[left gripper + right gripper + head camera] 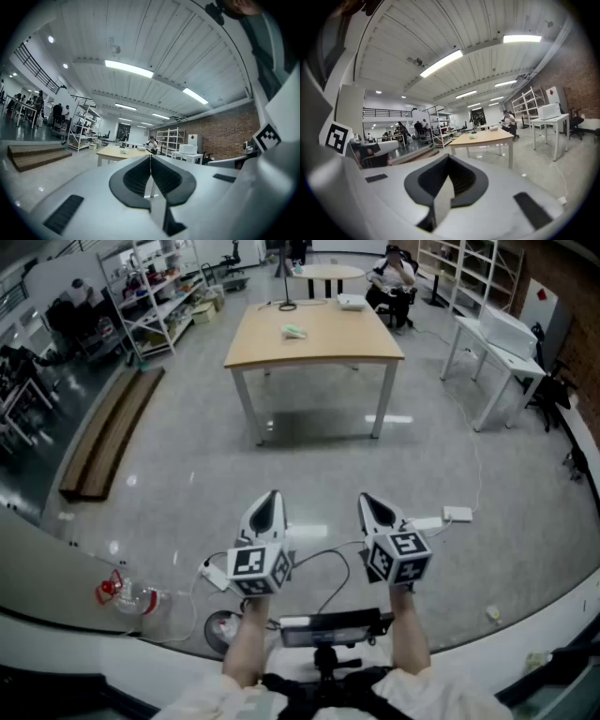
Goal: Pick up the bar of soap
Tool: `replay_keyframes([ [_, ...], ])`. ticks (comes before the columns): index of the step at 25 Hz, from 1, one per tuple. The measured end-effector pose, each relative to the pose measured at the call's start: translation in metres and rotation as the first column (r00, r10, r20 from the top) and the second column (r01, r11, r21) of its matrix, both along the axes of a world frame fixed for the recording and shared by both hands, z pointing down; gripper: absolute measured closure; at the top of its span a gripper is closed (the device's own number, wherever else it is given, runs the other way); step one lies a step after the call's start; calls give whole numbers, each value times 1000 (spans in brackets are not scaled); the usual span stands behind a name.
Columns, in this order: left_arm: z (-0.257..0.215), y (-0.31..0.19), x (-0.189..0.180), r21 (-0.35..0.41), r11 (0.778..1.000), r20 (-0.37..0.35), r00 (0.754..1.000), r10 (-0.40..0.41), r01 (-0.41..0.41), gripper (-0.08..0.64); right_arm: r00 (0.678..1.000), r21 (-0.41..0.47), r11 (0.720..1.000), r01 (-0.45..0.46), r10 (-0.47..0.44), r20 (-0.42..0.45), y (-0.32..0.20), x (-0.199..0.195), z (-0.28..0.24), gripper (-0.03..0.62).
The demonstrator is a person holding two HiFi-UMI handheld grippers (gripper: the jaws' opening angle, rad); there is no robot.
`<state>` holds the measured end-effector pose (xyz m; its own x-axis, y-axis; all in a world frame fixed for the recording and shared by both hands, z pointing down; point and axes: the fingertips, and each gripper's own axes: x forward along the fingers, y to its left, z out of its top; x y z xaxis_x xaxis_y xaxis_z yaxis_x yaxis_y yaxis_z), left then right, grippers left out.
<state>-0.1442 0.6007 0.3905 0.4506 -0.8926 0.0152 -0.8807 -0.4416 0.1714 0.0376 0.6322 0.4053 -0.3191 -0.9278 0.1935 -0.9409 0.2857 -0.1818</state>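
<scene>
Here, the left gripper and right gripper, both clenched on nothing, are well apart from the table bearing the soap. The small pale bar is probably light, hard and slippery, and best pinched across its narrow sides.

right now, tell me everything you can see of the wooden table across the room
The table has a flat, light wood-look top on white legs. It stands upright on the glossy grey floor, in the open middle of the room. On its top lie a small pale green item, likely the soap, a white box near the far edge, and a black stand with a round base.
</scene>
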Motion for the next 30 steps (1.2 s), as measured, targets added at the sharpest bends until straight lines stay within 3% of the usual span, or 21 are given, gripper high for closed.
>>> replay_keyframes([
  [8,-1,-12,7,31,998,3,999,-47,47,548,999,-11,999,38,-38,-3,-3,18,1,588],
  [15,17,-72,13,7,997,-20,997,-72,72,547,996,-29,998,61,-59,70,-60,30,22,588],
  [22,40,-247,13,-22,996,-45,995,-88,88,548,996,-52,997,52,-48,80,-231,37,49,588],
  [30,-5,-496,7,48,995,-75,994,-84,88,548,998,-22,999,30,-29,53,-467,43,18,586],
])
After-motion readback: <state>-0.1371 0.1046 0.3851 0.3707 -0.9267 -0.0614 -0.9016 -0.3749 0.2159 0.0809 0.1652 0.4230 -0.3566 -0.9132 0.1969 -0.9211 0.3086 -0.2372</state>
